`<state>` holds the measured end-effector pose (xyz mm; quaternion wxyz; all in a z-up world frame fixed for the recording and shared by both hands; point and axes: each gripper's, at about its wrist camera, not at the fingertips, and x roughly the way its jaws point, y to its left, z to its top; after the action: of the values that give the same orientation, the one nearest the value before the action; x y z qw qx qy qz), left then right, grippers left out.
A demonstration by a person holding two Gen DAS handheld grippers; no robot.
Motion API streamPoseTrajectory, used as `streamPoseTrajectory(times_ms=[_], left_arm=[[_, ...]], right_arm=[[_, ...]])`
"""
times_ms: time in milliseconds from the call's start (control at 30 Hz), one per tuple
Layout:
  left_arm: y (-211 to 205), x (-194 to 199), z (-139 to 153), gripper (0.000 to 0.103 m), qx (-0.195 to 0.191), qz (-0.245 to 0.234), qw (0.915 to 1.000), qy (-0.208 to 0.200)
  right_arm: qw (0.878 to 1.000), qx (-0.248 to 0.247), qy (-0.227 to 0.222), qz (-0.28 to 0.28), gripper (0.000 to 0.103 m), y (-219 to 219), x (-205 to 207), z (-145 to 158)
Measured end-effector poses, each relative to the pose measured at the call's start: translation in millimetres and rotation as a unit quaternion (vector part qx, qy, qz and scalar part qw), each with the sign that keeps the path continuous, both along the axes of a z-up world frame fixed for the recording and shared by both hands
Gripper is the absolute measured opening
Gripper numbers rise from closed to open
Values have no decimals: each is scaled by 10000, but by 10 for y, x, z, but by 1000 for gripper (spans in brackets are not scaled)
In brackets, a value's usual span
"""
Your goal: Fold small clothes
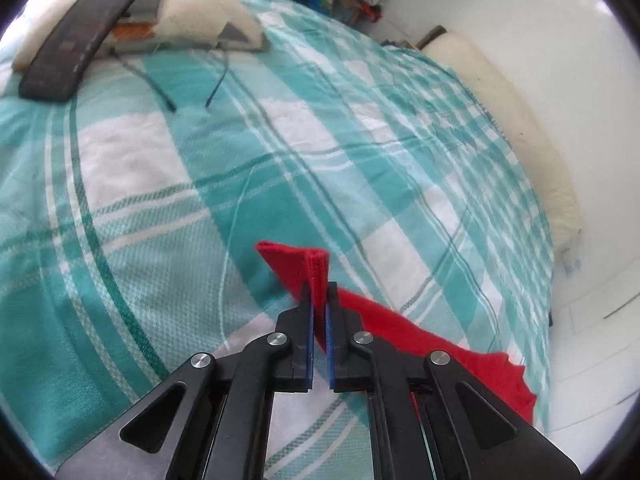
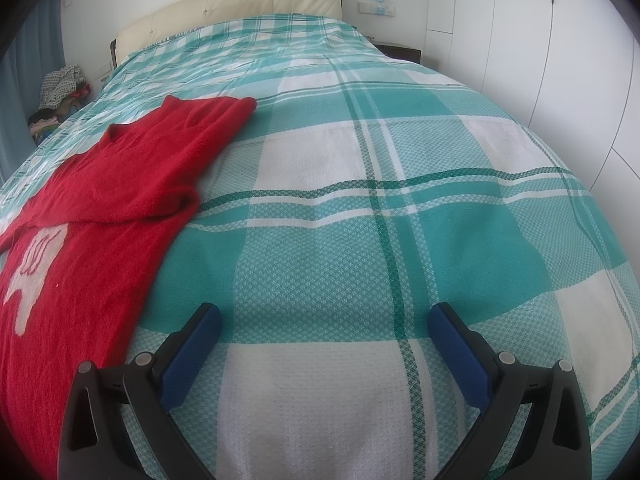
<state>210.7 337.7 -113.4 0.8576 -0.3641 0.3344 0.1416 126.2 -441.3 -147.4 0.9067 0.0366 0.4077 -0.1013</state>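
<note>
On the bed (image 2: 360, 208), a red sweater (image 2: 120, 184) lay with one sleeve folded across. Left tongs (image 1: 319, 296) clamped its edge; right tongs (image 2: 324, 320) gaped, empty. Folding looked barely begun.

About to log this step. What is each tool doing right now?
Left tool: closed on a doubled edge of the red sweater.
Right tool: open, holding nothing, above the bedspread.
</note>
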Motion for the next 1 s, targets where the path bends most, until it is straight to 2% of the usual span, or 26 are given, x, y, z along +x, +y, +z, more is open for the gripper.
streamPoseTrajectory(times_ms=[67,133,233,333,400,467,567,633,667,700,733,800,867,1000], left_arm=[[-321,124,464,3,584,-487,9965,-355],[-762,263,948,3,1118,-1097,9852,-695],[-1545,425,1579,3,1688,-2058,9568,-1169],[-2348,518,1960,3,1870,-2893,9261,-1539],[-2861,556,2043,3,1870,-3368,9078,-1657],[-3341,597,1999,3,1862,-3797,8913,-1635],[-3940,631,1718,3,1954,-4286,8711,-1388],[-4231,659,1442,6,1917,-4555,8627,-1069],[-4342,676,1287,8,1876,-4662,8606,-833],[-4419,695,1138,20,1813,-4730,8602,-584],[-4484,676,1020,43,1729,-4767,8611,-363],[-4397,616,896,66,1578,-4697,8682,-261],[-4189,574,902,72,1672,-4503,8766,-291],[-3641,650,984,73,2192,-4055,8872,-185]], right_arm=[[10000,-2,1,0,102,1,0,0],[10000,-5,6,-1,102,1,1,-2],[10000,-13,22,-1,102,-5,5,-5],[10000,-11,26,1,102,-11,6,-3],[10000,-5,25,1,102,-13,7,-4],[10000,-3,25,2,102,-13,7,-4],[10000,-2,25,2,102,-8,5,-2],[10000,2,24,3,102,-8,5,-2],[10000,3,25,3,102,-8,6,-3],[10000,6,25,3,102,-8,6,-3],[10000,8,25,3,102,-6,4,1],[10000,17,26,4,102,-7,3,3],[10000,16,26,5,102,-4,4,4],[10000,-5,49,3,102,0,8,-1]])
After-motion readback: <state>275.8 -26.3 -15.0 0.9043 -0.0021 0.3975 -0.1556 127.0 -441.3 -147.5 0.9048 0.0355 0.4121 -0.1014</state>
